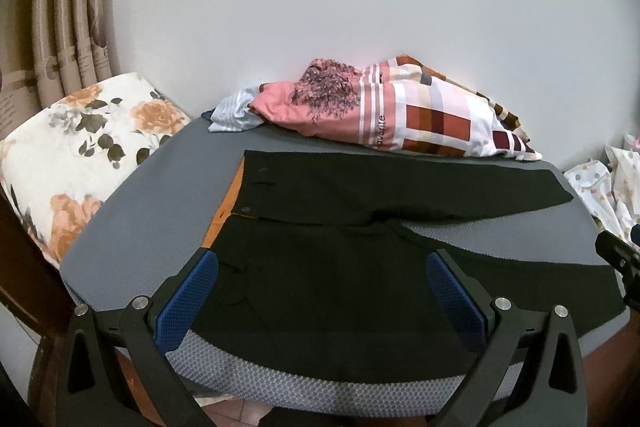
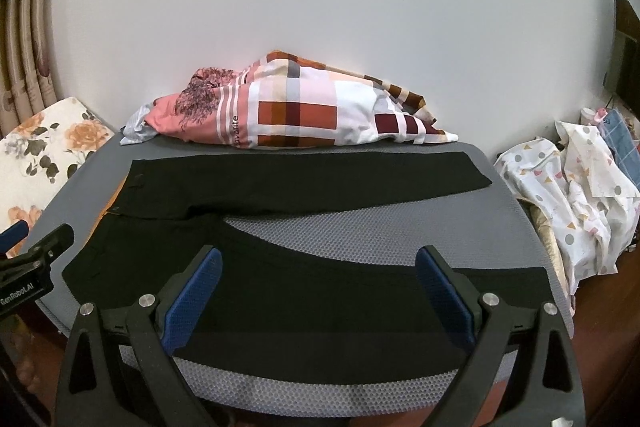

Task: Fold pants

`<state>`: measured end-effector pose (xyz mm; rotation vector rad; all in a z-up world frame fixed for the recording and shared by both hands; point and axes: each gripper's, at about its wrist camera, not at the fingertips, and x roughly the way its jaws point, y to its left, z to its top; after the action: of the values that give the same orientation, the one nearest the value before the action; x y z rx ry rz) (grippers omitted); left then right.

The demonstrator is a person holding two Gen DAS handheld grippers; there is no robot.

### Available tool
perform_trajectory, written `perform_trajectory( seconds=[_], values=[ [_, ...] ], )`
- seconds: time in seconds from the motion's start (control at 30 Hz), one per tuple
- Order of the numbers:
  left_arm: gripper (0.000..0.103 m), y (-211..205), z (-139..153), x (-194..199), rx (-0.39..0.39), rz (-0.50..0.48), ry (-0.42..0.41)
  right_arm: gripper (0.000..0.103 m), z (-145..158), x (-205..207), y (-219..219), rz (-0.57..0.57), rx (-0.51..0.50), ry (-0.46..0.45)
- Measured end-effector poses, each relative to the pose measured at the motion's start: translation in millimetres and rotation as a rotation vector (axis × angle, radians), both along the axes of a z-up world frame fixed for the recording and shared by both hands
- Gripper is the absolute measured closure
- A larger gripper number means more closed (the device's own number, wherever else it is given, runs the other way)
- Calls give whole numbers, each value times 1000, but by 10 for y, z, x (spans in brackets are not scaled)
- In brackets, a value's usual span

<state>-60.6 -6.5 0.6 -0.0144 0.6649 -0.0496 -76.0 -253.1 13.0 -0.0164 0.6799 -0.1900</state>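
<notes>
Folding has not begun: black pants (image 2: 280, 227) lie spread flat on the grey counter (image 2: 400, 231) just ahead of both grippers, legs apart, while left gripper (image 1: 322, 291) and right gripper (image 2: 318, 291) hover wide, holding nothing.

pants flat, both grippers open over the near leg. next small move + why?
Probably lower both and pinch the near leg's front edge, to fold it over the far leg. The black pants lie spread on the grey mat, legs splayed apart. Left gripper and right gripper hover open and empty above that near leg.
</notes>
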Motion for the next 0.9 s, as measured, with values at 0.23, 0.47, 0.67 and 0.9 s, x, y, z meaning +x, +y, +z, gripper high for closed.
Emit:
perform_trajectory(
  seconds=[0.23, 0.47, 0.67, 0.9],
  values=[
    [0, -46, -24, 70, 11, -22, 9, 22, -60, 48, -23, 19, 7, 15],
    [0, -63, -75, 241, 23, 3, 61, 48, -138, 222, -56, 35, 21, 46],
    [0, -33, -138, 342, 1, 22, 74, 64, -226, 376, -65, 45, 22, 70],
    [0, 35, -203, 532, -13, 18, 79, 65, -326, 535, -58, 52, -7, 90]
  ],
)
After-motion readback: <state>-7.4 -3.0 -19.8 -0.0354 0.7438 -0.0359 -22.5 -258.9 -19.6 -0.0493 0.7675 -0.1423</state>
